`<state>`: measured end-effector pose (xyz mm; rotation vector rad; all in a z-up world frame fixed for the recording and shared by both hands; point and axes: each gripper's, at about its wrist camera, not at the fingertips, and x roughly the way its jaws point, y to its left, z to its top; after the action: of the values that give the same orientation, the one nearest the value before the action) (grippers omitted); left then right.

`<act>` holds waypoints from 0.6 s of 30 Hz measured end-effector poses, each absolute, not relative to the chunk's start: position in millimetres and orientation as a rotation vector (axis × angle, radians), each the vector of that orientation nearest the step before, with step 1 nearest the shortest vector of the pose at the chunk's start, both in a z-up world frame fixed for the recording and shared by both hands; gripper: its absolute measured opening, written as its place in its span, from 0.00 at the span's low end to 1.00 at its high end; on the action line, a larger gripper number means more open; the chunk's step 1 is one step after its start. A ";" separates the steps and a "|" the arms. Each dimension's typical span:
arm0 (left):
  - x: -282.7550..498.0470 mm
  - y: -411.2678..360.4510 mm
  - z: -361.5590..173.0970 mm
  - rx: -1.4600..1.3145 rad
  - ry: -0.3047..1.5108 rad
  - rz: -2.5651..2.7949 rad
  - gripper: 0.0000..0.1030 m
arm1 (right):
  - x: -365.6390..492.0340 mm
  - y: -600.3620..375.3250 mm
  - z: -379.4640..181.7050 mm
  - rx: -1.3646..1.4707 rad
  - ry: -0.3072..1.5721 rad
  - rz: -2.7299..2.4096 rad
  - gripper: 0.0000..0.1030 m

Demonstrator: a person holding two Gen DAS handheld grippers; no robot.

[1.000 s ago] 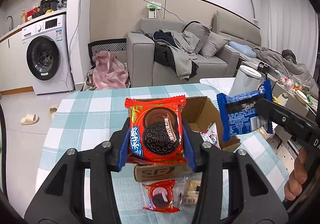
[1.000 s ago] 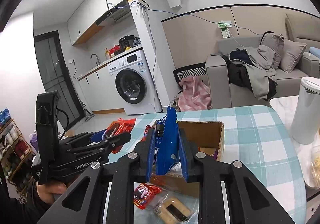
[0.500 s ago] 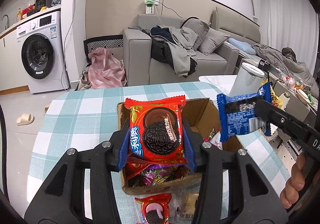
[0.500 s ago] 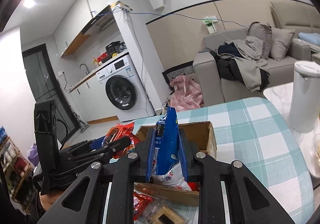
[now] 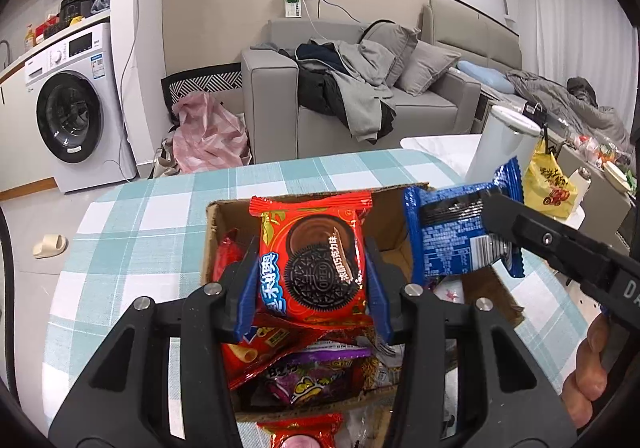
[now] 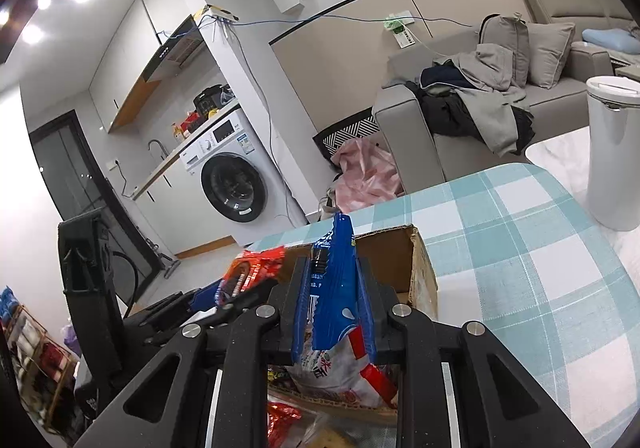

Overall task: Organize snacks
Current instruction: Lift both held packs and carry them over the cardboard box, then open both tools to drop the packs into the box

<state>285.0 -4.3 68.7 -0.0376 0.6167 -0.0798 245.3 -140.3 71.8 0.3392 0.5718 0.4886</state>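
My left gripper [image 5: 312,280] is shut on a red Oreo packet [image 5: 314,260] and holds it over the open cardboard box [image 5: 212,232], which holds several snack packets. My right gripper [image 6: 332,300] is shut on a blue snack packet [image 6: 330,288], held edge-on above the box's right side [image 6: 420,268]. The blue packet [image 5: 460,236] and right gripper also show at the right of the left wrist view. The left gripper with the red packet [image 6: 252,272] shows at the left of the right wrist view.
The box sits on a table with a teal checked cloth [image 5: 160,215]. Another red packet [image 5: 300,432] and a clear-wrapped snack lie on the cloth in front of the box. A white bin [image 6: 616,151] stands right of the table. A sofa and washing machine are behind.
Both grippers have moved forward and down over the box with their packets still held. The box interior and its snacks now fill the lower view.
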 end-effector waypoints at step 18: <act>299.4 -16.5 55.0 -0.034 0.653 -0.092 0.76 | 254.0 -131.3 59.0 0.260 0.643 0.477 0.45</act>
<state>299.4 -16.5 55.0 -0.0342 0.6534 -0.0924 254.0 -131.3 59.0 0.2605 0.6429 0.4768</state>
